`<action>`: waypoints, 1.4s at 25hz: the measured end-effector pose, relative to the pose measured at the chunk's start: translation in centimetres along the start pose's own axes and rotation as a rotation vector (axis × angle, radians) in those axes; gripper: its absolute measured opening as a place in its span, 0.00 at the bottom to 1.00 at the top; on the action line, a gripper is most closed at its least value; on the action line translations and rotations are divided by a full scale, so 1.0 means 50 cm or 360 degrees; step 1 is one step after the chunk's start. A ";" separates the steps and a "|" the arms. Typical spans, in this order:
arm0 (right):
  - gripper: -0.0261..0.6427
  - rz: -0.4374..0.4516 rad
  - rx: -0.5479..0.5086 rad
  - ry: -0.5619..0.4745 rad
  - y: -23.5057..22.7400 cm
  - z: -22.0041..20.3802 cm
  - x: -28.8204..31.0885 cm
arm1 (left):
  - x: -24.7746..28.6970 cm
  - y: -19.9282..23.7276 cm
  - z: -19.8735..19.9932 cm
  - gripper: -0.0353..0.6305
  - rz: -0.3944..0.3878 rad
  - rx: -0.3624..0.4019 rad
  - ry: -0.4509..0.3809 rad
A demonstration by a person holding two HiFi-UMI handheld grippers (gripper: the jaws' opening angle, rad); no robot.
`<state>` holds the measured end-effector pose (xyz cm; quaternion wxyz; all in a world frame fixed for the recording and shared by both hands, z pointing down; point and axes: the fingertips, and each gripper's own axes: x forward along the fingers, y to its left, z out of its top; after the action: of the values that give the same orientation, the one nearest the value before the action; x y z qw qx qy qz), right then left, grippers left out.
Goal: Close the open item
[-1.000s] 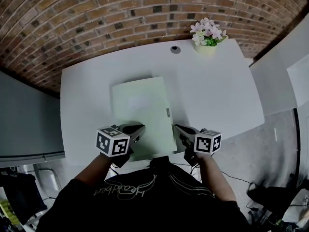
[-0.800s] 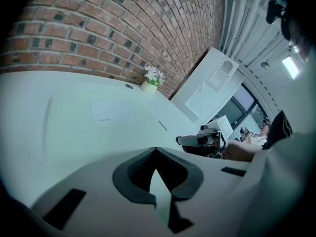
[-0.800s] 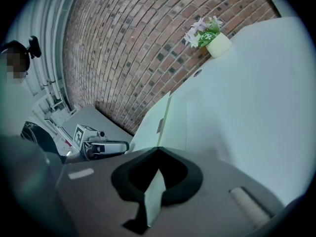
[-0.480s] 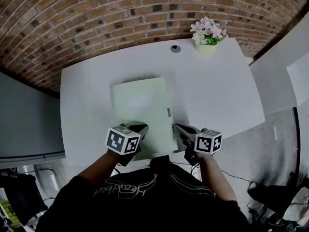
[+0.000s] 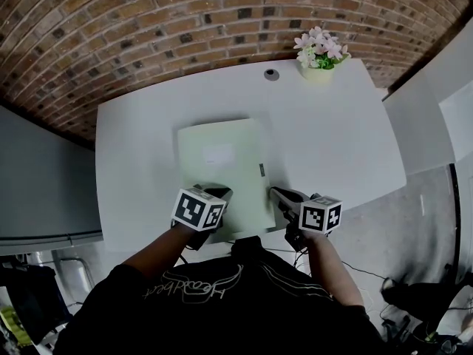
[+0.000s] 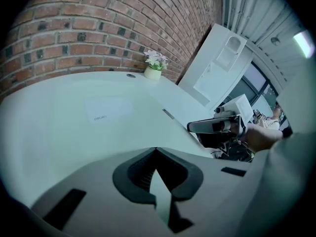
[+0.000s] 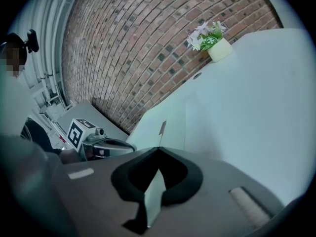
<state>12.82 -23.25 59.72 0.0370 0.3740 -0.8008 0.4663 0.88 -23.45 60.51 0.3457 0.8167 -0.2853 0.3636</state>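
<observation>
Left gripper [image 5: 215, 195] further right over the pale green folder [image 5: 222, 157], jaws together; right gripper [image 5: 283, 197] likewise closed.

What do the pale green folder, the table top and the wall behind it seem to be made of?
The folder: probably plastic or coated card, with an even, matte, pale green surface. The table: it looks like white laminate or painted board, smooth with a faint sheen. The wall: brick, rough, with visible mortar lines.
</observation>
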 end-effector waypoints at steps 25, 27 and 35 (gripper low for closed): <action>0.04 0.0007 -0.0421 -0.0305 0.187 0.064 -0.152 | -0.134 -0.064 0.006 0.06 -0.0028 0.0016 -0.0245; 0.04 0.0039 -0.0455 -0.0335 0.222 0.055 -0.166 | -0.164 -0.081 0.002 0.06 -0.0040 0.0033 -0.0297; 0.04 0.0196 -0.0552 -0.0407 0.361 0.017 -0.216 | -0.299 -0.175 -0.018 0.06 -0.0287 0.0071 -0.0630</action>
<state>9.40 -12.66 41.85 -0.0295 0.3685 -0.8885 0.2718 -1.76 -14.31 46.02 0.2958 0.9018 -0.2652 0.1702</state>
